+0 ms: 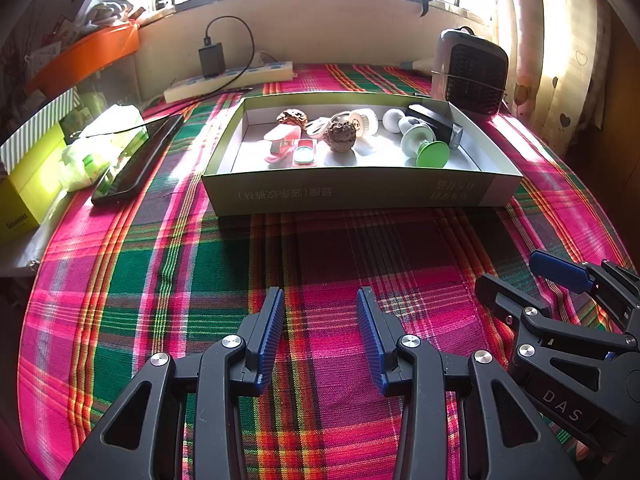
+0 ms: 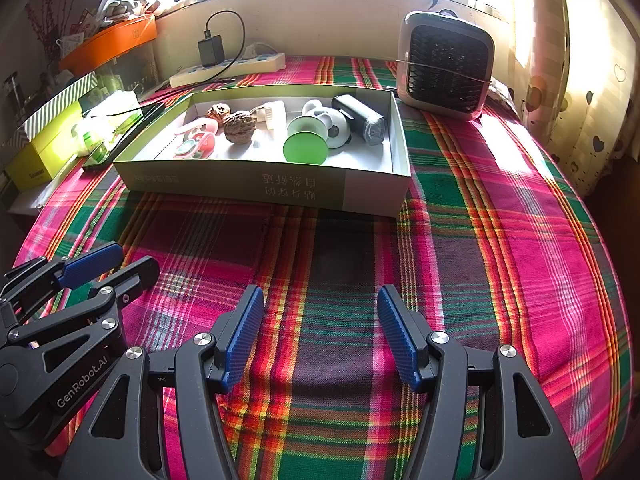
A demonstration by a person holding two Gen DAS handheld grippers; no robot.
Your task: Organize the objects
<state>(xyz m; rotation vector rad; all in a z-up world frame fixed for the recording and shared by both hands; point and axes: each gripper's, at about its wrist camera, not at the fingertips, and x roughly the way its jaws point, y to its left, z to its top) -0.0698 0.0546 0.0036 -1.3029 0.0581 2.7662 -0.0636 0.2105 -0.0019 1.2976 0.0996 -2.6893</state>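
A shallow grey-green cardboard box [image 1: 352,194] [image 2: 240,184] sits on the plaid cloth. In it lie two brown walnuts [image 1: 340,138] [image 2: 239,127], a pink stapler [image 1: 282,142], a pink-green round case [image 2: 192,148], a green-ended white spool [image 1: 430,152] [image 2: 306,146], white round pieces and a black lamp [image 2: 362,118]. My left gripper [image 1: 320,300] is open and empty, low over the cloth in front of the box. My right gripper [image 2: 320,300] is open and empty beside it; each shows in the other's view.
A small fan heater [image 2: 446,64] stands behind the box at right. A power strip with a charger [image 1: 228,76] lies along the wall. A dark tablet [image 1: 136,160], tissue packs and a yellow-green box [image 1: 28,184] sit at left.
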